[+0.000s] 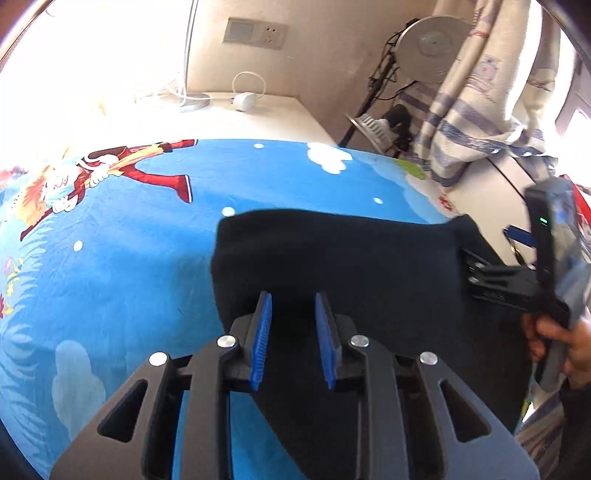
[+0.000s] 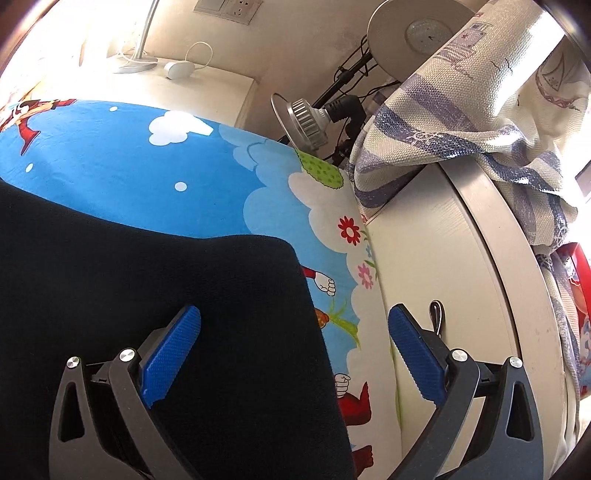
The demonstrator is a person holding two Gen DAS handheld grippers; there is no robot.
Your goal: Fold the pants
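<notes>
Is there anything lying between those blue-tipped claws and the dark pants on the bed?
Nothing visible. The left claw hangs directly over the black pants, its jaws narrowly apart with no cloth pinched. The right claw is wide open over the pants' right edge, with only the cartoon bedsheet around.

Under my view spreads a blue cartoon bedsheet (image 1: 129,229) — white clouds, a red-booted figure at the upper left. Behind it, at top centre, I see a pale bedside cabinet (image 1: 258,118) with a lamp base (image 1: 194,101) and a small white charger (image 1: 244,100) (cord looped). A wall socket plate (image 1: 255,33) sits above. At upper right hangs a striped cloth (image 2: 480,110) — beside a round metal lamp head (image 2: 304,123).
</notes>
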